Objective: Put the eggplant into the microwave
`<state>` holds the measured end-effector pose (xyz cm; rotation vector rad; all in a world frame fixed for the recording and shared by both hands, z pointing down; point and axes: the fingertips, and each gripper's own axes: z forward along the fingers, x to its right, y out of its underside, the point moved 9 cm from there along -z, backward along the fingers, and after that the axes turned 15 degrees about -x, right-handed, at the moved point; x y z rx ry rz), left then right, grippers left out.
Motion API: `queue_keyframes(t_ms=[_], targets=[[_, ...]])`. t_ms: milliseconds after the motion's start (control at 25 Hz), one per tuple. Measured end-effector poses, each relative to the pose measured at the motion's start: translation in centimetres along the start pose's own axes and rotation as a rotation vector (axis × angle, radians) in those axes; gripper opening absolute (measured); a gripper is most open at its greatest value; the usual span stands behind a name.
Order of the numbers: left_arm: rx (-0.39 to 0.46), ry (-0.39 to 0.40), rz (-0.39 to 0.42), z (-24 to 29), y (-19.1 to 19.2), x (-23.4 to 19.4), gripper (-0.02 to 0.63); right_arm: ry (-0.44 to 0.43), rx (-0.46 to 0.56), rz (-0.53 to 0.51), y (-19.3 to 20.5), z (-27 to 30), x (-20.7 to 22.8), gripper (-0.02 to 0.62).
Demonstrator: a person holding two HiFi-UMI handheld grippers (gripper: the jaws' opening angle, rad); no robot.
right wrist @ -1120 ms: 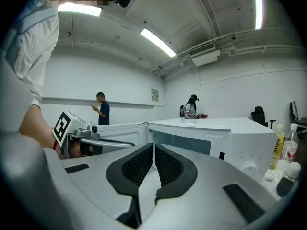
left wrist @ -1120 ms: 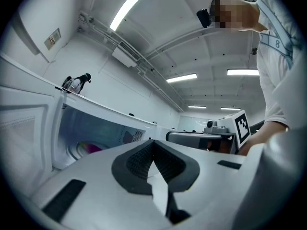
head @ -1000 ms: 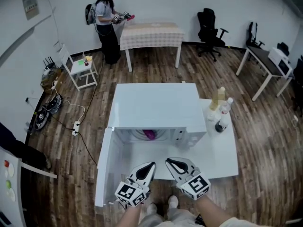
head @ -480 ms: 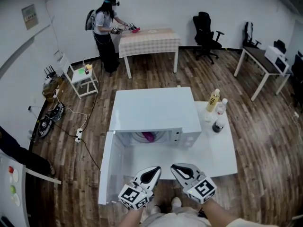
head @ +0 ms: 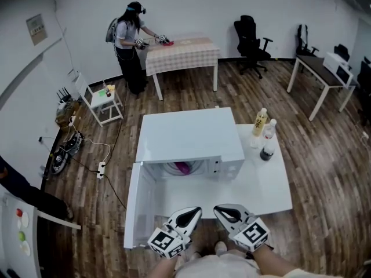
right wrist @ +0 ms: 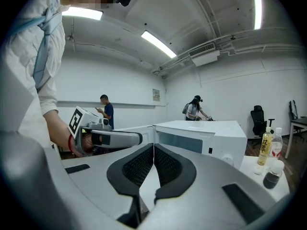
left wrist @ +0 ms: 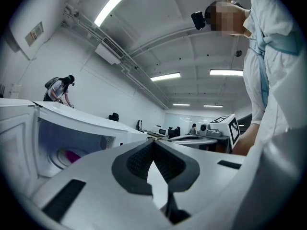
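Note:
The white microwave (head: 188, 133) stands on a low white table (head: 271, 185), its door (head: 139, 204) swung open to the left. A purple eggplant (head: 182, 167) lies inside the cavity on the turntable; in the left gripper view the eggplant (left wrist: 72, 155) shows at the lower left. My left gripper (head: 196, 211) and right gripper (head: 218, 209) hover side by side in front of the open cavity, back from it, near the table's front edge. Both are shut with nothing between their pads. The left gripper (left wrist: 153, 145) and the right gripper (right wrist: 153, 147) each show their pads meeting at the tip.
Three bottles (head: 264, 135) stand on the table right of the microwave. A person (head: 128, 33) works at a checked table (head: 181, 46) by the far wall. An office chair (head: 250, 30), a desk (head: 322, 74) and a small white stool (head: 103, 97) stand around; cables lie on the floor at the left.
Both grippers have drawn back from the microwave toward my body, lower in the head view. They stay shut. The eggplant has not moved.

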<state>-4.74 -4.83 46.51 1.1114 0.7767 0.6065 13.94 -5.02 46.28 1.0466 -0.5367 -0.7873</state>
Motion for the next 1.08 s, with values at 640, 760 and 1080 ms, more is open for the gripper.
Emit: queue_keyframes(t_ms=[640,760,1080], targets=[[0.004,-0.005,0.034,-0.1,-1.4,-0.4,0.000,0.013,0.027,-0.014,-1.6,0.3,0.5,0.032],[0.004,-0.007,0.032,-0.1,-1.4,-0.7,0.000,0.016,0.028,-0.007,-1.6,0.4,0.6,0.032],[0.001,-0.004,0.016,0.2,-1.2,-0.7,0.000,0.022,0.025,-0.005,-1.3,0.2,1.0,0.032]])
